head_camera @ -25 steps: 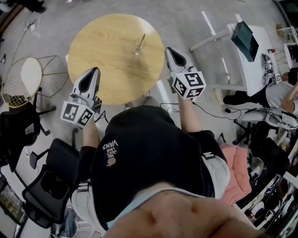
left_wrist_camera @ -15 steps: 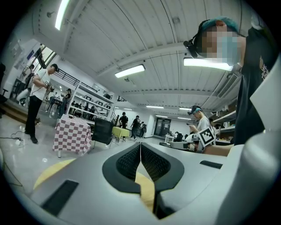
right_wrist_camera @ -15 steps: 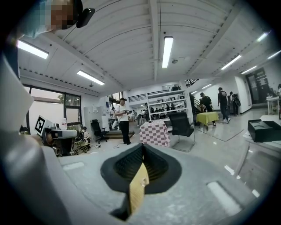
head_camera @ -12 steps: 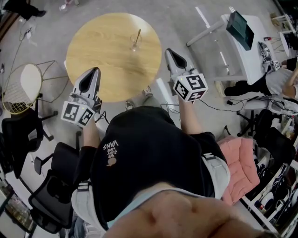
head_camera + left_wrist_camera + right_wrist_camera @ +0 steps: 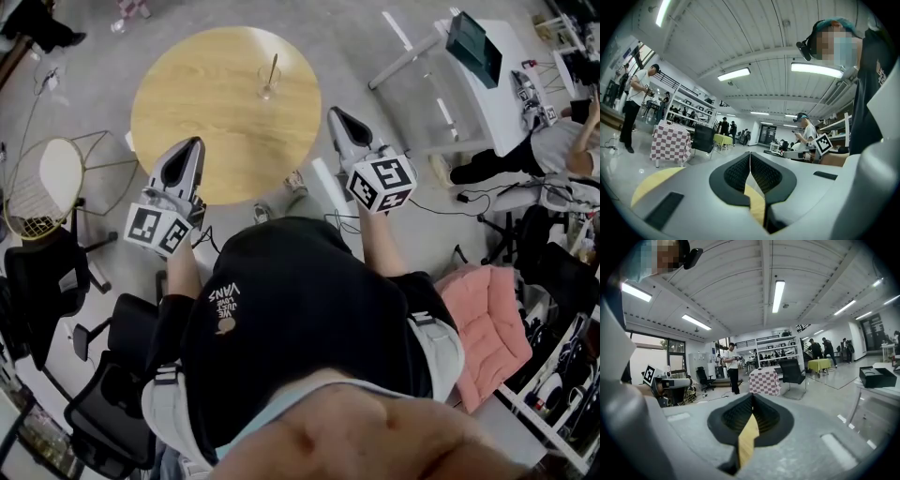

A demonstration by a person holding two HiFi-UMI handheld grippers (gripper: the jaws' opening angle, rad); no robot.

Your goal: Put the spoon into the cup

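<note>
**A:** Where's the spoon (image 5: 273,67) rel. to the claws?

**B:** Ahead of both, out on the round bench (image 5: 197,103). It's in the cup (image 5: 267,86) already, handle up and leaning away from the person. The cup sits fwd and to the right of the left claw (image 5: 193,142), and fwd and to the left of the right claw (image 5: 332,112).

**A:** Which one's nearer?

**B:** The right, I'd say, but neither is close. Both are well apart from the cup. The left claw's tip is over the bench's near edge, and the right hangs just off its right side.

**A:** Claw state?

**B:** Both clenched on nothing. In each gripper view the ribbed pads meet at the tips. Only a yellow sliver of bench shows through the gap lower down.

**A:** So the task's done?

**B:** Looks it, approx. The cup is small in the head view, so I can't tell if the spoon's bowl rests on the bottom. If it needs a nudge, the right claw has the shorter reach. It'd have to open first, then come in fwd-left along the handle's lean.
</note>
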